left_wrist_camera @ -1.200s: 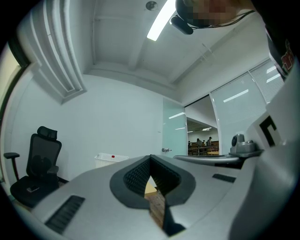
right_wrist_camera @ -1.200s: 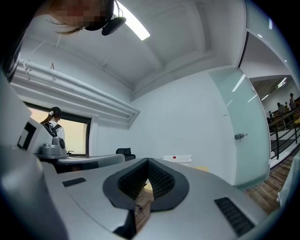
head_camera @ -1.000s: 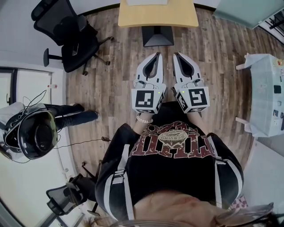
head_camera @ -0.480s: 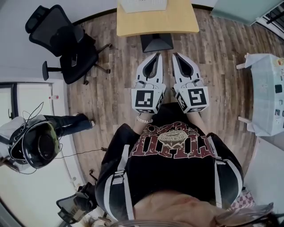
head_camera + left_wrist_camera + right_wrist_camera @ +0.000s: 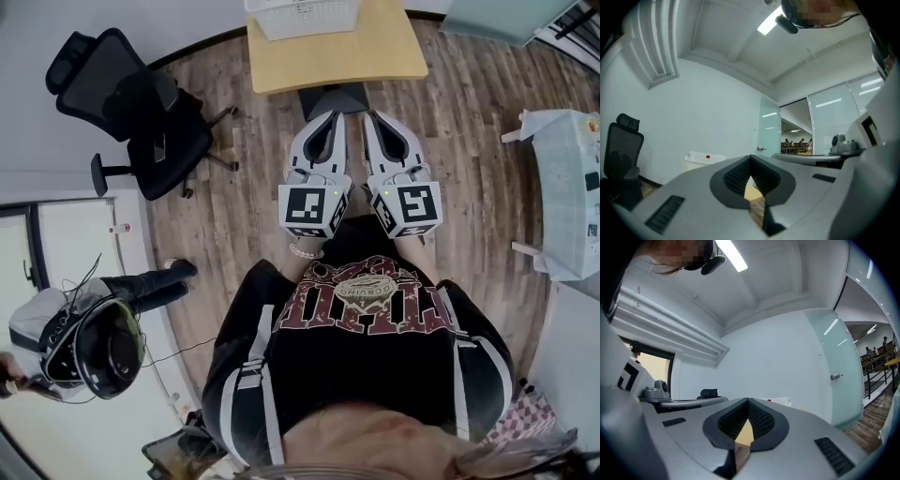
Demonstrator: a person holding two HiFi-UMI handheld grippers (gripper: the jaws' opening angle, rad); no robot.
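1. Looking steeply down past my own chest, I see the left tongs (image 5: 327,116) and the right tongs (image 5: 374,116) held close side by side. Both point away from me over a wooden floor (image 5: 244,197).
2. In the left gripper view, the left tongs (image 5: 750,159) have their jaws pressed together at the tips. Nothing is between them. Only a sliver of yellow bench and floor shows through the hollow behind the tips.
3. In the right gripper view, the right tongs (image 5: 748,401) are likewise closed tip to tip and empty.
4. A pale yellow bench (image 5: 380,47) lies straight ahead of both pairs of tips, its near edge just beyond them in the head view. Its dark foot (image 5: 333,96) stands beneath that edge.
5. A white basket (image 5: 302,14) sits on the far part of the bench, partly cut off by the top of the head view. Its long side runs left to right, across the line along which the tongs point.
6. The basket sits a little left of the pair in the head view. I judge the left tongs slightly nearer to it, though the difference is small.
7. A black office chair (image 5: 131,94) stands well apart to the left. A second person wearing headgear (image 5: 94,342) is at the lower left.
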